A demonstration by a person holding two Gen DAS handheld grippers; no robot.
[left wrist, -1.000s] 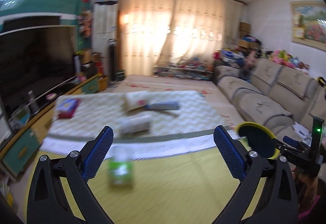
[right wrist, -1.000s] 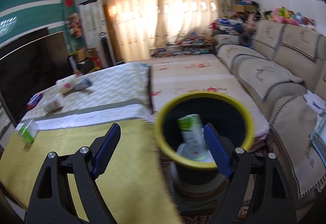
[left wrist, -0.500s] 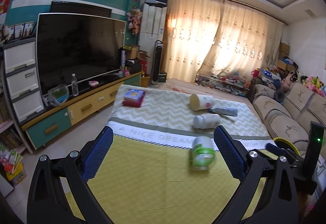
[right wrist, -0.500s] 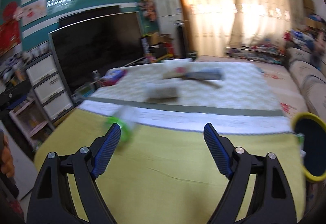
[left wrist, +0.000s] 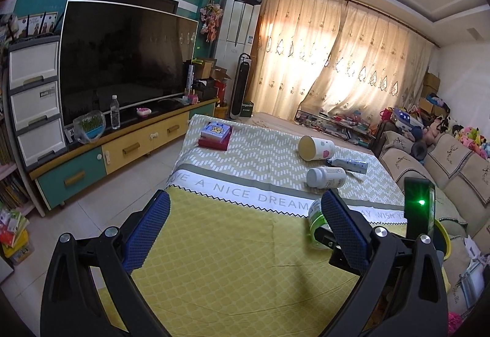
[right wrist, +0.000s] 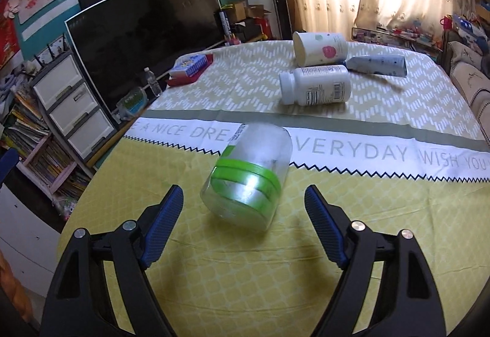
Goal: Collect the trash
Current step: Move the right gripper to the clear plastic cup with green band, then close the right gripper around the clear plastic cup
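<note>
Hovering spread wide, the right gripper (right wrist: 244, 217) frames the clear jar (right wrist: 249, 178) untouched; the left gripper (left wrist: 245, 233) gapes empty.

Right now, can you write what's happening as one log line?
step: reaching for jar | right gripper: jaws open, jar lying ahead, untouched | left gripper: open, empty | also on table: white bottle, cup, tube

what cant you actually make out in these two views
- Clear jar, left wrist view: mostly hidden behind that gripper's right finger; whether it is empty cannot be told.
- Yellow bin, left wrist view: only a rim sliver, blocked by the right gripper's body.
- White bottle label, right wrist view: print too small to read.
- Tablecloth lettering, right wrist view: cut off at the right edge.
</note>
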